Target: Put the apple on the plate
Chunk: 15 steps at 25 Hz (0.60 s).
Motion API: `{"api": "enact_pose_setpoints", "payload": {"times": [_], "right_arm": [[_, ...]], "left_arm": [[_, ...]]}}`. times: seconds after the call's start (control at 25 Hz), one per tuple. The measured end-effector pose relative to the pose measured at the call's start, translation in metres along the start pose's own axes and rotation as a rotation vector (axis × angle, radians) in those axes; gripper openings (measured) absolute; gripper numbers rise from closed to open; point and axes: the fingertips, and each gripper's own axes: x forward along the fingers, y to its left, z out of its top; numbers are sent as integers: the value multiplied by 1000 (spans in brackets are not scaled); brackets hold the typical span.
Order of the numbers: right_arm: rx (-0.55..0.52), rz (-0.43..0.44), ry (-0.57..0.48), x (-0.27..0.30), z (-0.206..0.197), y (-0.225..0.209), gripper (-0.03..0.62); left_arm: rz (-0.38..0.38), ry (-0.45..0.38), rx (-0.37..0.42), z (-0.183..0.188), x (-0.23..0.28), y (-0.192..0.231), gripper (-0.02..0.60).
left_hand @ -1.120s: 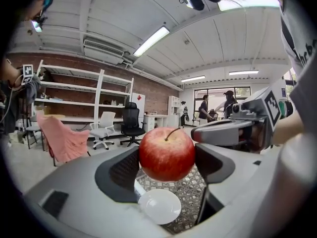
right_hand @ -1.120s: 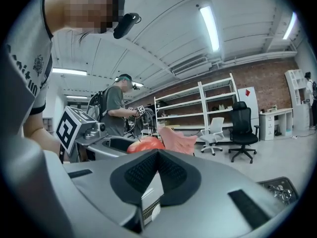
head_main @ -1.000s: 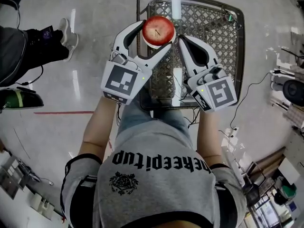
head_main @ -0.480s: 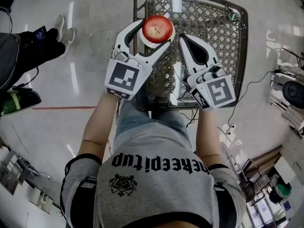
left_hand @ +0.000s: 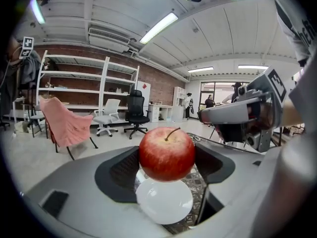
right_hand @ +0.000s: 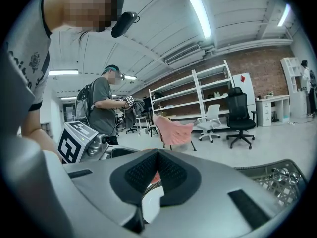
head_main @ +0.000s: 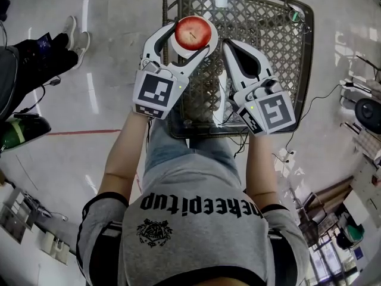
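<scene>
We have the apple (left_hand: 167,153) clamped between the jaws of the left gripper (head_main: 190,39), pads on both its sides, stem up. It sits directly over the white plate (left_hand: 164,202), which lies on the wire-mesh table (head_main: 268,34). It looks like there's a gap between apple and plate, but we can't confirm contact from either view. The right gripper (head_main: 228,45) is just beside, over the same mesh, jaws pressed together with nothing in them.
</scene>
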Motion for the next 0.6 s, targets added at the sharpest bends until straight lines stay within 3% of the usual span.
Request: {"api": "enact_pose_setpoints", "payload": {"times": [0.6], "right_arm": [[27,-7,22,13,-18,-20,-2]], "left_arm": [[2,66,-8,-46,34,8,391]]}}
